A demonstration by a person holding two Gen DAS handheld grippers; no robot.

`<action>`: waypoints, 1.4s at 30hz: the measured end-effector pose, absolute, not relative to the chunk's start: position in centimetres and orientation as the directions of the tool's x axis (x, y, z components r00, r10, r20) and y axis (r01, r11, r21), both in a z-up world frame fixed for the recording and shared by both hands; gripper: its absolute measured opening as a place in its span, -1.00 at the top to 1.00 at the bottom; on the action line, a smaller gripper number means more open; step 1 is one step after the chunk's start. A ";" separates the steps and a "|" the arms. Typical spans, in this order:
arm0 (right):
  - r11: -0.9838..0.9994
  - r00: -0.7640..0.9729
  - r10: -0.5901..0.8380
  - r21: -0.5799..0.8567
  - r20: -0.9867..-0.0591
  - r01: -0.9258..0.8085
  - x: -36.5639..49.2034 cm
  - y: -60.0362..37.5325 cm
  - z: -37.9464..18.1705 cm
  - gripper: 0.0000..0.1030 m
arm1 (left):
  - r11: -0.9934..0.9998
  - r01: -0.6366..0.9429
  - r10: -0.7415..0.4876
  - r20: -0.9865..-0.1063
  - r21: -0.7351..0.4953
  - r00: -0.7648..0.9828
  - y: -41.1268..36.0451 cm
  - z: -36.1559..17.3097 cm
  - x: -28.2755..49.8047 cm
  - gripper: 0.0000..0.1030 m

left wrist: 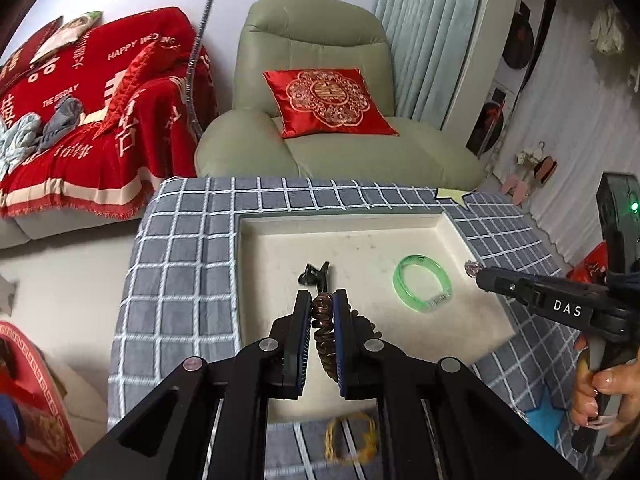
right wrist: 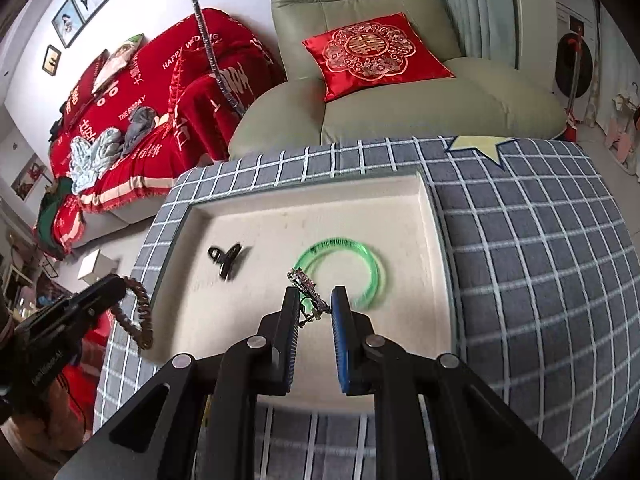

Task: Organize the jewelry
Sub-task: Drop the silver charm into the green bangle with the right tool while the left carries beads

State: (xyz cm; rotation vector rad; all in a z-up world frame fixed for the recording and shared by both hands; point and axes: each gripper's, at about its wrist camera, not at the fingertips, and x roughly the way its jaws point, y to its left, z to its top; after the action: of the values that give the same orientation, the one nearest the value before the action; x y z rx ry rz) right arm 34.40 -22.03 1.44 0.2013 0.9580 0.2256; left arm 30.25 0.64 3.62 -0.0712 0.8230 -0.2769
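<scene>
A cream tray (left wrist: pixel 448 224) (right wrist: pixel 425 200) rests on a grey checked cloth. In it lie a green bangle (left wrist: pixel 423 282) (right wrist: pixel 374 268) and a black hair clip (left wrist: pixel 314 274) (right wrist: pixel 226 258). My left gripper (left wrist: pixel 322 300) (right wrist: pixel 120 282) is shut on a brown spiral hair tie (left wrist: pixel 323 330) (right wrist: pixel 140 316), which dangles over the tray's left side. My right gripper (right wrist: pixel 315 296) (left wrist: pixel 480 272) is shut on a small silver jewelled piece (right wrist: pixel 306 282) (left wrist: pixel 472 268), held above the tray near the bangle.
A thin yellow band (left wrist: pixel 352 438) lies on the checked cloth (left wrist: pixel 180 280) at the near edge. Behind the table stand a green armchair (left wrist: pixel 320 60) with a red cushion (left wrist: pixel 326 102) and a sofa under a red blanket (left wrist: pixel 100 120). A hand (left wrist: pixel 604 392) grips the right tool.
</scene>
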 end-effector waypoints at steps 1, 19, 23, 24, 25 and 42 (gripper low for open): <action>0.959 0.552 0.275 0.264 -0.787 -0.101 35.0 -21.9 1.1 0.66 | 0.963 0.218 -0.264 -0.719 -0.159 0.643 0.3 3.2 31.0 0.47; 0.979 0.493 0.199 0.198 -0.847 -0.054 38.7 -21.3 -5.1 0.66 | 0.975 0.202 -0.197 -0.801 -0.098 0.565 -1.9 -2.8 35.3 0.47; 0.982 0.501 0.184 0.174 -0.845 -0.067 38.6 -20.9 -5.1 0.65 | 0.977 0.200 -0.173 -0.802 -0.068 0.572 -2.1 -3.2 35.2 0.47; 0.984 0.503 0.178 0.166 -0.846 -0.070 38.5 -20.8 -5.1 0.64 | 0.977 0.203 -0.170 -0.801 -0.062 0.575 -2.2 -3.2 35.2 0.47; 0.984 0.503 0.174 0.161 -0.846 -0.070 38.5 -20.7 -5.1 0.64 | 0.978 0.204 -0.163 -0.800 -0.052 0.577 -2.3 -3.2 35.1 0.47; 0.961 0.581 0.240 0.274 -0.777 -0.030 34.6 -22.5 -1.7 -0.31 | 0.983 0.184 -0.127 -0.787 -0.017 0.603 -2.3 -3.2 34.8 0.46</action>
State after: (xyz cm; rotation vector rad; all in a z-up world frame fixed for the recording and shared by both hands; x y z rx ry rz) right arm 34.57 -22.52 -1.67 0.2425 0.9394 0.1591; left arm 34.81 -2.30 -3.19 0.0679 0.9057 -0.1799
